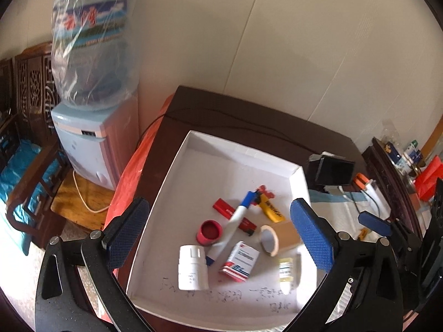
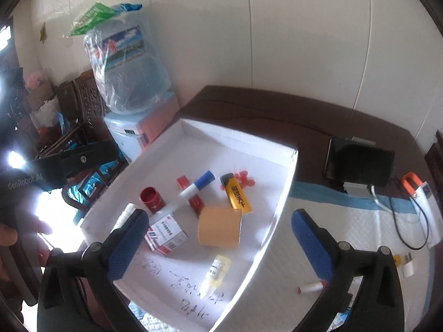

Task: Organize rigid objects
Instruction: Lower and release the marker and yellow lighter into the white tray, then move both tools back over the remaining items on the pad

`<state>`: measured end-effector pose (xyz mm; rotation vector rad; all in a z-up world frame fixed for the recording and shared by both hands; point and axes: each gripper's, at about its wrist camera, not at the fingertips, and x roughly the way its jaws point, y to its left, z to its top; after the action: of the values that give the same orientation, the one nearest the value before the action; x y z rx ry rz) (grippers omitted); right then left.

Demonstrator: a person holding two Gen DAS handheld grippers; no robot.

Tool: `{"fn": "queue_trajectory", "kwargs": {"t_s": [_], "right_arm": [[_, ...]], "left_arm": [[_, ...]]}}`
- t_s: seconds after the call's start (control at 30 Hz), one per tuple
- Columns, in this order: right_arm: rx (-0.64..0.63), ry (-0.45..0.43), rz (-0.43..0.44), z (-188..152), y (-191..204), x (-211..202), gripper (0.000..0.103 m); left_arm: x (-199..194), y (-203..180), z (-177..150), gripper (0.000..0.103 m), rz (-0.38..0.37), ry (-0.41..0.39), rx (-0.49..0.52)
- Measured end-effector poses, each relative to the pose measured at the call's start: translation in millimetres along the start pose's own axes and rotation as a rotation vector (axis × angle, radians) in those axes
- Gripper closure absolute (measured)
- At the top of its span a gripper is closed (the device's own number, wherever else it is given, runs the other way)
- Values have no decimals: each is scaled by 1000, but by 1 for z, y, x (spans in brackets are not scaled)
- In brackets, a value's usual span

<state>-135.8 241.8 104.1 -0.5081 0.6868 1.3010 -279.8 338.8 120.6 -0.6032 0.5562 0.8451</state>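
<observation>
One white tray (image 1: 177,182) on my desk (image 2: 318,116) holds one marker (image 2: 191,191), one tape roll (image 2: 218,229), one yellow lighter (image 2: 238,197) and one medicine box (image 1: 240,261). Both my left claw (image 1: 218,235) and right claw (image 2: 218,246) gape wide (empty, touching nothing). Only the right wrist view shows a small white cylinder (image 2: 311,287) outside the tray.

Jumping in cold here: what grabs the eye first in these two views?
The shallow white box on the dark table, holding a jumble: a blue-capped marker lying across a red lighter, a yellow lighter beside it, a tan tape roll in the middle. Behind, a bagged water jug tops a dispenser. Both claws hover open, empty.
</observation>
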Motion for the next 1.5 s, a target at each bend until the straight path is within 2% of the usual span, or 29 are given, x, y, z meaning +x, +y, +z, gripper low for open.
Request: {"fn": "queue_trajectory", "kwargs": {"t_s": [0.13, 0.33, 0.57, 0.7, 0.8, 0.97, 1.03, 1.1, 1.17, 1.27, 1.33, 1.4, 1.47, 1.5], "right_arm": [[-3, -46, -7, 0, 3, -22, 0], [4, -94, -12, -7, 7, -52, 0], [38, -125, 0, -22, 3, -72, 0], [72, -131, 0, -31, -13, -80, 0], [125, -148, -12, -35, -43, -88, 0], [309, -191, -97, -43, -134, -108, 0], [391, -203, -157, -53, -176, -117, 0], [442, -207, -184, -64, -205, -124, 0], [465, -215, -193, -76, -225, -129, 0], [456, -209, -202, -93, -250, -129, 0], [441, -163, -215, -103, -268, -121, 0], [413, -103, -237, -111, -283, -110, 0], [375, -39, -233, -119, -296, -95, 0], [356, -12, -219, -123, -301, -89, 0]], "left_arm": [[-30, -13, 1, 0, -45, -44, 19], [-65, -33, -4, 0, -60, -92, 61], [-79, -60, -21, 0, -58, -71, 118], [-79, -82, -32, 0, -107, -27, 150], [-74, -103, -42, 0, -129, 7, 169], [-56, -145, -70, 0, -156, 78, 249], [-43, -161, -85, 0, -163, 133, 265], [-28, -181, -105, 0, -201, 208, 290], [-17, -198, -124, 0, -218, 264, 338], [0, -224, -157, 0, -206, 346, 406], [9, -231, -175, 7, -193, 382, 421], [19, -236, -193, 22, -186, 420, 420], [25, -238, -205, 29, -171, 438, 405], [27, -239, -207, 29, -173, 440, 400]]}}
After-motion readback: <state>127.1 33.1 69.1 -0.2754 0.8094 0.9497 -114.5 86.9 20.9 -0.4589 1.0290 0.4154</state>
